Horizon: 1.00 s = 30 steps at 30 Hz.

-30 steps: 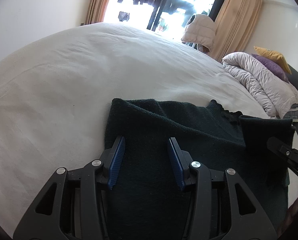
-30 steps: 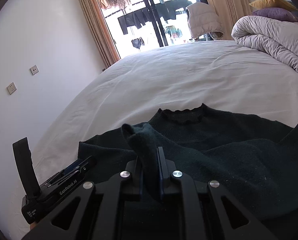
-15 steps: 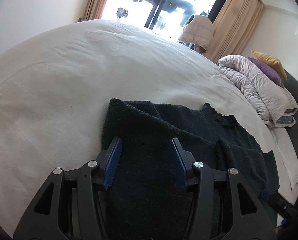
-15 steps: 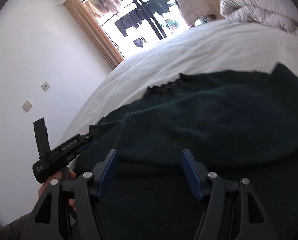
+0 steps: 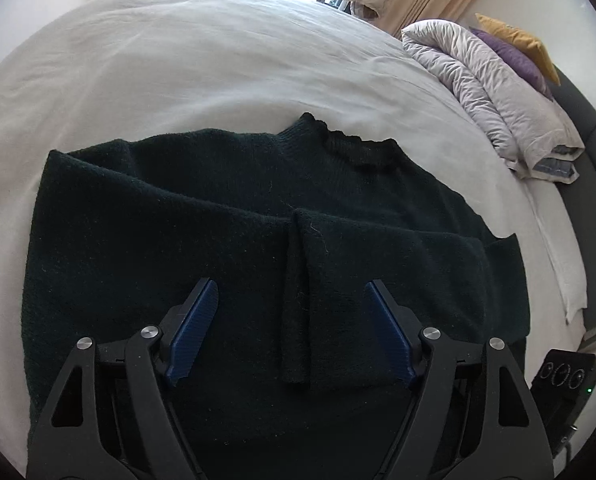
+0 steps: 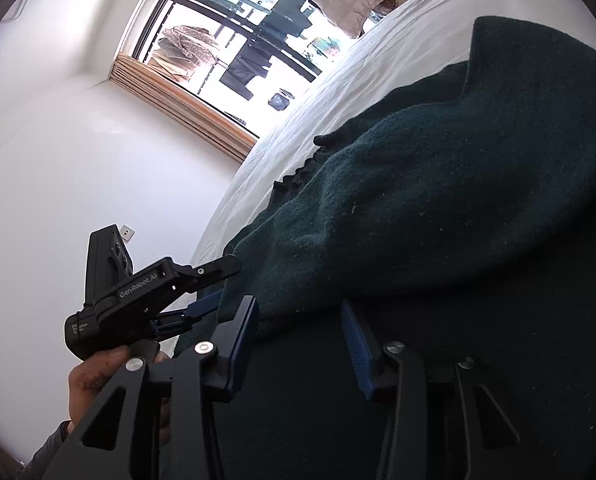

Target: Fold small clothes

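My left tongs (image 5: 291,330) hang spread wide over the near part of the sweater (image 5: 177,240), gripping nothing; both blue pads are bare, with knit below them. My right tongs (image 6: 300,340) are spread too, low over the hem side, a fold of knit bulging just past the pads (image 6: 356,346) but not pinched between them. From that side I can see my left hand (image 6: 93,376) on its handle at the sweater's left edge.

The sweater lies face down or face up, I cannot tell which, flat on the bed (image 5: 217,48), collar (image 5: 354,144) pointing away from me. Both sleeves are already brought in across the body: their cuffs (image 5: 298,300) meet near the middle, just ahead of my left tongs, one lapping slightly over the other. So I judge the sleeve folds done and the body still at full length. What is left, I think, is taking the hem up toward the collar, perhaps a second fold, then smoothing.

Farther off, a rolled duvet (image 5: 490,92) sits at the head of the bed with two pillows (image 5: 514,44) on it, and beyond is a bright window (image 6: 253,32) with laundry hanging outside.
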Available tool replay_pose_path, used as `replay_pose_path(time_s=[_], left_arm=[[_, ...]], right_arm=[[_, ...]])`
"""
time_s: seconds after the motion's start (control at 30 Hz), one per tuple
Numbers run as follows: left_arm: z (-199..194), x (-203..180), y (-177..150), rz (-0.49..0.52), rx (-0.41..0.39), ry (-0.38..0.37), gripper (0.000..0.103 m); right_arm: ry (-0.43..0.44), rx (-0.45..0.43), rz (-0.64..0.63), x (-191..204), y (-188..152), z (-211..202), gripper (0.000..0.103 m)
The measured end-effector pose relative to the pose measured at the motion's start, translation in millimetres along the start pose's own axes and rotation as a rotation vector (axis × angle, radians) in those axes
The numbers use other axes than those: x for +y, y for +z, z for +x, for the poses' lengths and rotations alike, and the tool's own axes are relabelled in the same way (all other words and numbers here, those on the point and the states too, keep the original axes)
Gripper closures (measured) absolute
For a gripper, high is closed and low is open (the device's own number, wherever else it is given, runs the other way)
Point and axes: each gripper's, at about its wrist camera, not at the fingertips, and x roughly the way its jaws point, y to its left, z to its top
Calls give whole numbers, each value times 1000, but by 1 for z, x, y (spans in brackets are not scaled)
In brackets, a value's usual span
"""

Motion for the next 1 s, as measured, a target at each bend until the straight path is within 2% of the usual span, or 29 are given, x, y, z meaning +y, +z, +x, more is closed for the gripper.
replay_pose_path(time_s=[0.03,0.07,0.1,0.3,0.5,0.63,0.7,0.77,0.93,1.0], left_arm=[[0,-1,0,-3,2,12,41],[0,-1,0,-7,3,19,59],[1,-1,1,-14,16,12,68],[0,1,-4,-1,23,-24,94],[-22,8,-14,-38,-40,-66,97],[-43,18,-21,-56,-106,-33,98],[-40,25,-26,-66,-81,-27,98],[-29,27,-31,-44,-49,-10,97],[-33,20,-46,32,-122,43,97],[-33,24,-50,25,-140,25,97]], right_arm=[[3,-2,2,0,1,1,57],[6,-4,4,-1,1,2,57],[6,-5,5,-1,2,3,58],[12,-9,8,-1,0,0,58],[10,-9,7,-2,0,-2,58],[11,-10,9,-2,1,-2,58],[11,-10,8,-1,2,-1,58],[13,-10,11,-2,2,-1,58],[21,-11,19,-2,4,0,58],[24,-12,39,-2,7,-4,57]])
